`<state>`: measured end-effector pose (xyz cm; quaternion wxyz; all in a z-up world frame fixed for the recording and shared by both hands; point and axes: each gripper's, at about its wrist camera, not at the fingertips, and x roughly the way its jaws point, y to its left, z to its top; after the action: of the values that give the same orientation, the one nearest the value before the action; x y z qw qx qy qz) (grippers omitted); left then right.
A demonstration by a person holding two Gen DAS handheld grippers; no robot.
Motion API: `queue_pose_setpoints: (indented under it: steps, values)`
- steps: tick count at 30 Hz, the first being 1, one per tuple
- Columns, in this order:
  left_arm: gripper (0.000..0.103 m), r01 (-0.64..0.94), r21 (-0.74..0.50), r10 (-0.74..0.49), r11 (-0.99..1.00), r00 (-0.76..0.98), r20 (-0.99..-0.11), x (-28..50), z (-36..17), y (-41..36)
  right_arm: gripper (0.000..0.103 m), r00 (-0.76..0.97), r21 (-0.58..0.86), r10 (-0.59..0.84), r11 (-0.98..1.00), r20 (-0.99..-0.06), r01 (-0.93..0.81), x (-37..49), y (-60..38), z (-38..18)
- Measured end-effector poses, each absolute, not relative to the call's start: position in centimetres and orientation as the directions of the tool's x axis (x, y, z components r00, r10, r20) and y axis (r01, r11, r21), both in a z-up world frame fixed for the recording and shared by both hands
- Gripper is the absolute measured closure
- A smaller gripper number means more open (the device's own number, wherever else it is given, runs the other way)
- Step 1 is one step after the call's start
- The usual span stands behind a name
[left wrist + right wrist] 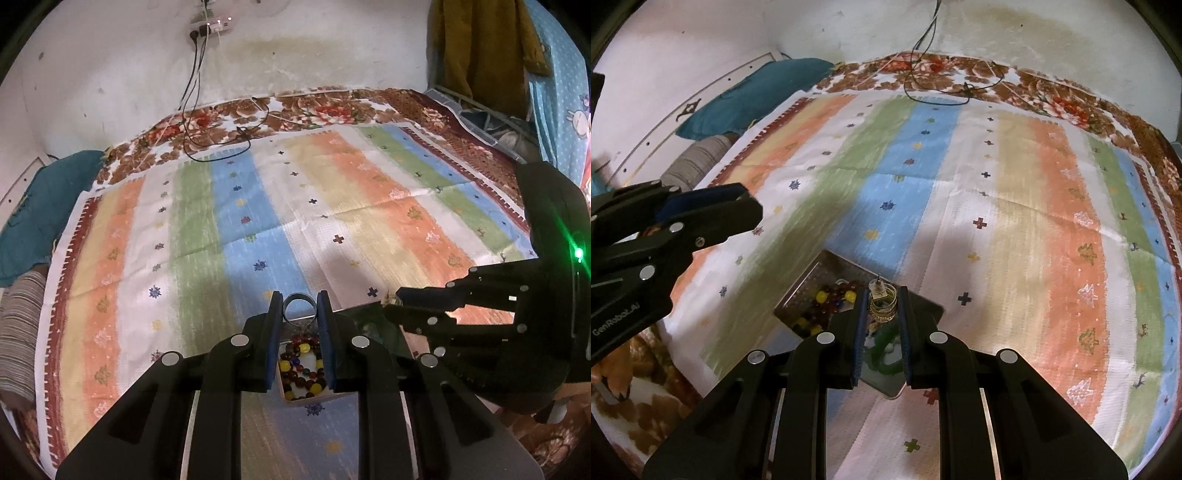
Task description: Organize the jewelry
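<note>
A bed covered with a striped cloth in orange, green, blue and cream fills the room before me. A metal tray rests on the cloth at its near edge.

On the left, the left gripper hangs above the tray, its two blue-padded fingers pressed against the sides of a plain silver ring, which stands upright between them. Directly beneath, in the tray's left part, lies a beaded necklace of dark red, amber and yellow beads, already put away.

To the right, the right gripper is clamped on a small stack of gold bangles, with a tiny tagged trinket sitting on top; I cannot tell what it is. It hovers over the tray's right part, where something green lies, possibly bangles, though it is blurred.

My reading: the sorting is partly done. The beads and green piece are stowed; the ring and gold bangles are lifted, not yet set down. No other loose jewelry shows on the cloth.
</note>
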<state>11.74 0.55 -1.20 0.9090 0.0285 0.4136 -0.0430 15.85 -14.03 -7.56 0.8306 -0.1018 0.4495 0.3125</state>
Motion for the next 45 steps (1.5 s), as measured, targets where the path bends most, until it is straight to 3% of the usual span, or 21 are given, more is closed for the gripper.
queue_pose_setpoints:
  steps: [4, 5, 6, 14, 25, 30, 35, 45]
  values:
    - [0.08, 0.102, -0.001, -0.067, 0.995, 0.641, -0.765, 12.0, -1.7, 0.6, 0.085, 0.387, 0.11, 0.42, 0.782, -0.821, -0.613, 15.9, -13.9, -7.9]
    - [0.072, 0.097, 0.004, -0.06, 0.995, 0.644, -0.763, 12.0, -1.7, 0.7, 0.081, 0.388, 0.112, 0.419, 0.784, -0.821, -0.611, 15.9, -14.0, -7.9]
    - [0.07, 0.092, 0.002, -0.058, 0.996, 0.648, -0.759, 12.0, -1.6, 0.9, 0.073, 0.39, 0.113, 0.42, 0.785, -0.819, -0.609, 15.9, -14.1, -7.8]
    - [0.064, 0.073, -0.016, -0.059, 0.997, 0.643, -0.763, 11.4, -1.5, 1.6, 0.062, 0.409, 0.109, 0.413, 0.799, -0.814, -0.591, 15.9, -15.1, -7.5]
    - [0.035, 0.058, -0.032, -0.062, 0.998, 0.629, -0.775, 8.2, -1.6, 2.4, 0.033, 0.476, 0.099, 0.421, 0.82, -0.772, -0.564, 14.1, -17.3, -6.1]
    - [0.019, 0.081, -0.01, -0.059, 0.997, 0.627, -0.777, 6.4, -1.6, 1.9, 0.022, 0.516, 0.071, 0.407, 0.83, -0.754, -0.553, 13.2, -18.4, -5.8]
    - [0.009, 0.083, -0.021, -0.07, 0.996, 0.638, -0.767, 4.8, -1.2, 1.8, 0.018, 0.533, 0.062, 0.401, 0.838, -0.745, -0.542, 12.4, -19.1, -5.8]
    - [0.006, 0.046, -0.021, -0.045, 0.999, 0.657, -0.753, 3.4, -0.8, 1.6, 0.007, 0.565, 0.078, 0.436, 0.834, -0.7, -0.547, 9.7, -20.5, -5.0]
